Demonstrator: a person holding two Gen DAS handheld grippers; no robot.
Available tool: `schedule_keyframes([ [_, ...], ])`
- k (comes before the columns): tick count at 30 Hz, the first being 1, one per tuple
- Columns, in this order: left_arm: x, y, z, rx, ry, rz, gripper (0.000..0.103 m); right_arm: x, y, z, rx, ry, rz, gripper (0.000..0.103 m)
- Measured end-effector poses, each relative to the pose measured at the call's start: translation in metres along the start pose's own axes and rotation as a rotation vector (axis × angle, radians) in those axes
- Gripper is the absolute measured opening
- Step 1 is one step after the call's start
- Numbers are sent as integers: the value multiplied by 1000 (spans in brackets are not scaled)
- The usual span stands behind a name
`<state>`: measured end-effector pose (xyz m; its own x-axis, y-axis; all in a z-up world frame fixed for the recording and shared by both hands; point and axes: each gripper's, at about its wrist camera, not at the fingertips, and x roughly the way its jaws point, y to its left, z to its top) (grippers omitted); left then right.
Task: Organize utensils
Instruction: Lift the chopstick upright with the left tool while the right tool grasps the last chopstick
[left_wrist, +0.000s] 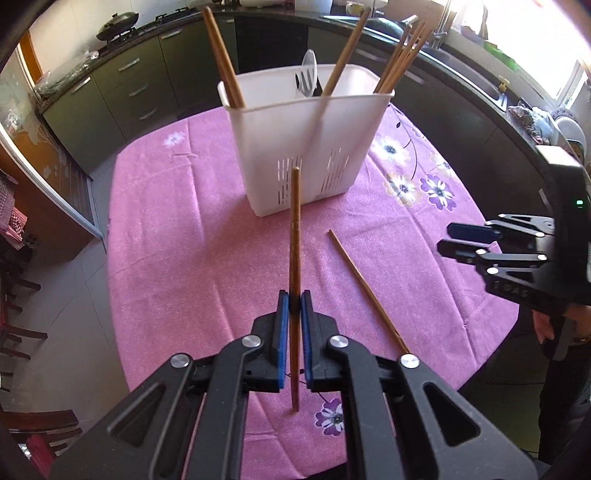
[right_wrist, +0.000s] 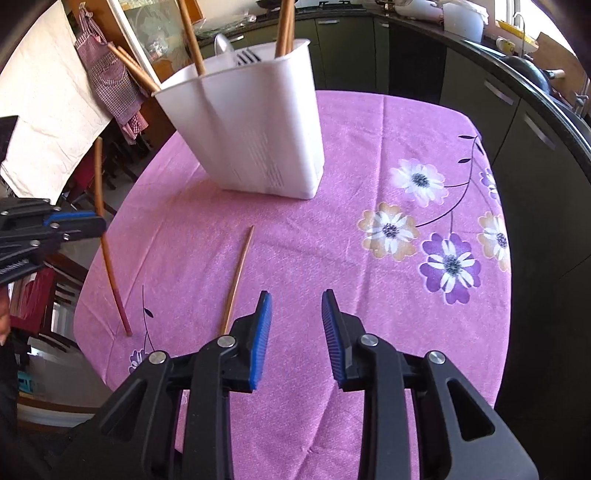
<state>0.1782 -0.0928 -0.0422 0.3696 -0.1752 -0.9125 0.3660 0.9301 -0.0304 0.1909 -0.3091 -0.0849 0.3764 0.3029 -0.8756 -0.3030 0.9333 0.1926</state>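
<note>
Left gripper (left_wrist: 294, 301) clamped tight on a wooden chopstick (left_wrist: 294, 258), held near upright, clear of the pink flowered tablecloth (left_wrist: 192, 240). Right gripper (right_wrist: 296, 308) partly open, nothing between its pads, hovering over the cloth. One loose chopstick (right_wrist: 238, 278) lies flat just beside its left finger. Further back, white utensil holder (left_wrist: 295, 147) with several chopsticks (left_wrist: 399, 59) standing inside.

Faint embossed characters, perhaps "1 0AS", on the right gripper (left_wrist: 469, 243) body.

Dark kitchen cabinets (left_wrist: 122, 85), pale tiled floor (left_wrist: 92, 266), sunlit window (left_wrist: 532, 40).
</note>
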Motion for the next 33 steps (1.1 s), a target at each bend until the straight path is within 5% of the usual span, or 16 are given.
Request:
schedule_keyframes([
  [18, -44, 23, -40, 3, -136, 7, 7, 104, 76, 34, -111, 288, -94, 18],
  [27, -45, 28, -43, 0, -146, -8, 7, 108, 84, 35, -101, 290, -112, 7],
  [33, -47, 29, -44, -7, -148, -10, 7, 66, 72, 32, -93, 164, -75, 6],
])
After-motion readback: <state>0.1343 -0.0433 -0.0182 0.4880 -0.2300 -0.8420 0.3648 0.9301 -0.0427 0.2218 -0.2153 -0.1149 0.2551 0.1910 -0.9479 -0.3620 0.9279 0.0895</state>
